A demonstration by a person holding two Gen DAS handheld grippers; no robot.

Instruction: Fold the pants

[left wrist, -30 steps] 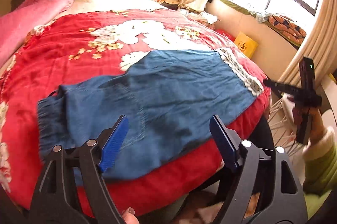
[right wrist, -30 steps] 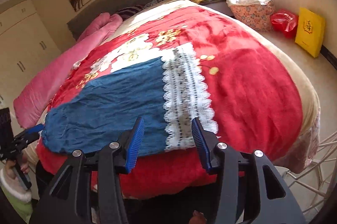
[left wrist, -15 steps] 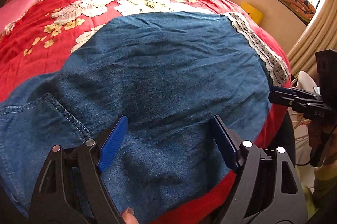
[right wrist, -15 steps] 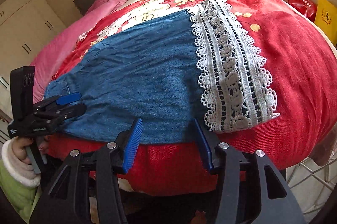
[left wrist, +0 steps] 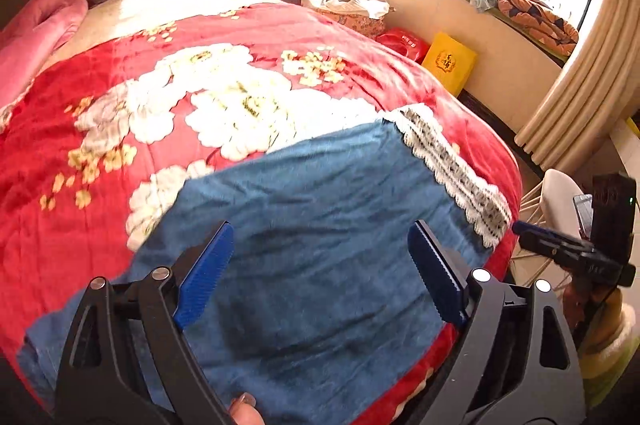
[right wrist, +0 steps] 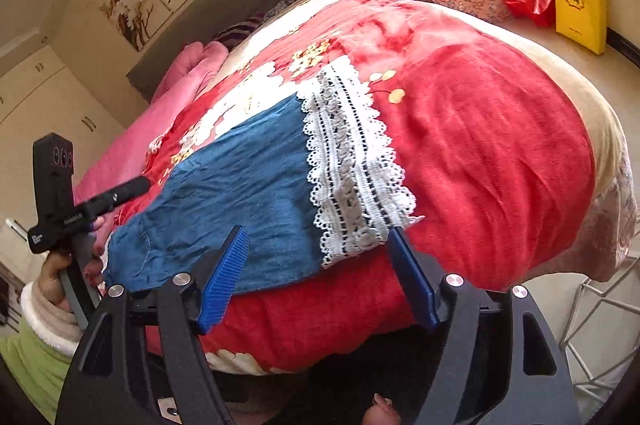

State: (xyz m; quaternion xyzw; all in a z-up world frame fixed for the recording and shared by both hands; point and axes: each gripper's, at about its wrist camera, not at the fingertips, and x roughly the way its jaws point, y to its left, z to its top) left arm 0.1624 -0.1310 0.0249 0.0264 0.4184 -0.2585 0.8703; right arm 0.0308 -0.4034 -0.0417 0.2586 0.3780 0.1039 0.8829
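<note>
Currently | step: pre-grasp | pants [left wrist: 320,245] flat on bed [right wrist: 500,153] | left gripper [left wrist: 320,277], right gripper [right wrist: 316,277] wide, empty | next: likely pinch lace hem [right wrist: 352,169]

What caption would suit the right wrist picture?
Open right gripper hovers near blue pants with a lace cuff on a red blanket.

The pants [left wrist: 320,245] run out of the left wrist view at the bottom-left corner — their waist end hides behind the left gripper [left wrist: 320,273]. In the right wrist view the left gripper's fingers [right wrist: 128,190] blur into one dark bar. The floral blanket [left wrist: 120,129] smears — petals lack edges there.
</note>
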